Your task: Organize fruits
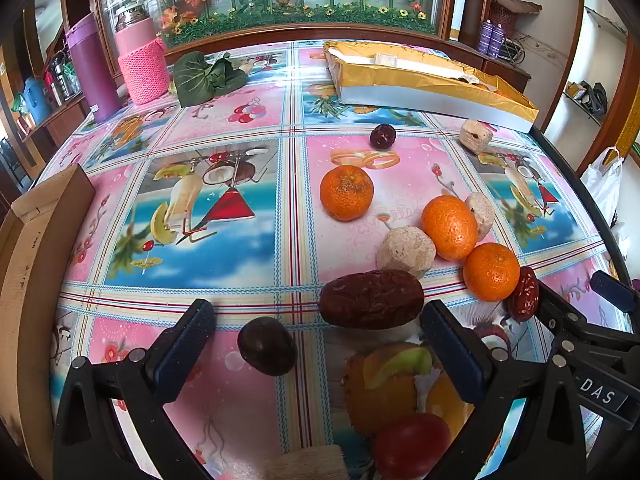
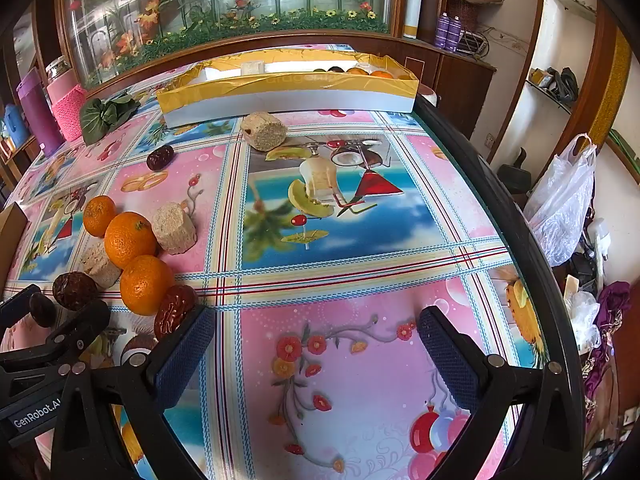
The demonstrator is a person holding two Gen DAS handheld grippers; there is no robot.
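Note:
Three oranges (image 1: 346, 192) (image 1: 450, 227) (image 1: 491, 271) lie on the patterned table, with pale cakes (image 1: 406, 251) among them. A large red date (image 1: 372, 299) and a dark round fruit (image 1: 267, 345) lie just ahead of my open, empty left gripper (image 1: 318, 354). Another red date (image 2: 174, 309) touches the left finger of my open, empty right gripper (image 2: 316, 354), beside an orange (image 2: 146, 284). The gold-lined box (image 2: 288, 98) stands at the back with fruit inside.
A small dark date (image 1: 383, 136) and a pale cake (image 2: 264, 131) lie near the box. A pink-sleeved jar (image 1: 140, 62), purple flask (image 1: 90, 68) and green leaf (image 1: 204, 76) stand back left. A wooden box (image 1: 28, 280) is at left. The table's edge (image 2: 520, 240) runs right.

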